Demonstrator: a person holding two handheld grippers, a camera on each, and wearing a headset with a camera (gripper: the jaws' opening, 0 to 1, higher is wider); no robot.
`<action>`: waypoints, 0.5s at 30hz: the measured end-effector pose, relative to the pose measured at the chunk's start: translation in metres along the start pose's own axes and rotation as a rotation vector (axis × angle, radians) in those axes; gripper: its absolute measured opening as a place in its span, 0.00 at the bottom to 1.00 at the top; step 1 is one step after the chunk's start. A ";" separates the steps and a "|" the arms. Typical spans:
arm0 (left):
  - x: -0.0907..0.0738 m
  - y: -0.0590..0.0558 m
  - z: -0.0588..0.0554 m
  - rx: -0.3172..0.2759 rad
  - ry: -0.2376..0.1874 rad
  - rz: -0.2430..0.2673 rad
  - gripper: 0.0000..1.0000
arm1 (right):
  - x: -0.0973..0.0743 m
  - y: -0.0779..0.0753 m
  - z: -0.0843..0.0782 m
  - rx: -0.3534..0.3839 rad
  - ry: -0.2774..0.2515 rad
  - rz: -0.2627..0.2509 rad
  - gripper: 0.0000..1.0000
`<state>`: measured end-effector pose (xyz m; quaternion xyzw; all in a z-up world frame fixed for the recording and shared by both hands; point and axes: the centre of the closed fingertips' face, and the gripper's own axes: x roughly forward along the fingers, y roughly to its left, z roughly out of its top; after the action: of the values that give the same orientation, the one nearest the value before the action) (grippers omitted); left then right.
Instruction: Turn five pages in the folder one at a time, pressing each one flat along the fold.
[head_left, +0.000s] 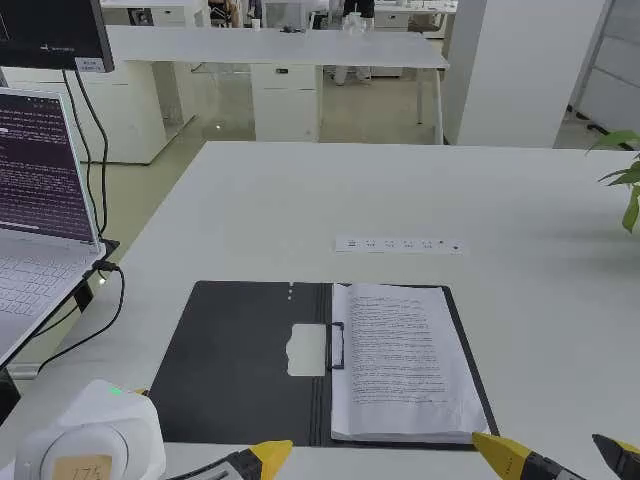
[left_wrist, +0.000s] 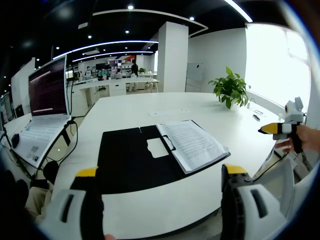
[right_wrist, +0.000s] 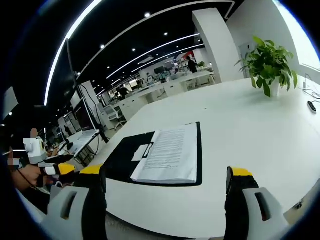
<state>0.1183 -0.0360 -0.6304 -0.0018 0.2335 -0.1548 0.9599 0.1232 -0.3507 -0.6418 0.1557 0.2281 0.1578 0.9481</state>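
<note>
Left tongs (left_wrist: 160, 171) gape wide, holding nothing; right tongs (right_wrist: 165, 171) spread just as wide, empty too. Just ahead of both, the black folder (head_left: 240, 360) lies open on the white bench (head_left: 300, 200), pages (head_left: 400, 360) stacked on its right half, print too small to read. Beyond it sits a socket strip (head_left: 400, 244), with a laptop (head_left: 30, 230) off left.
</note>
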 end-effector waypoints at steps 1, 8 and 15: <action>0.000 0.000 -0.001 0.001 0.002 0.000 0.99 | 0.000 0.000 0.000 0.000 0.000 -0.001 1.00; -0.001 0.000 -0.002 -0.002 0.004 0.001 0.99 | 0.000 0.001 -0.003 0.003 0.008 0.002 1.00; -0.002 0.000 -0.003 -0.003 0.006 0.002 0.99 | 0.000 0.001 -0.003 0.007 0.008 0.002 1.00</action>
<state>0.1157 -0.0352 -0.6320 -0.0027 0.2366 -0.1536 0.9594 0.1210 -0.3492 -0.6442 0.1587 0.2323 0.1584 0.9464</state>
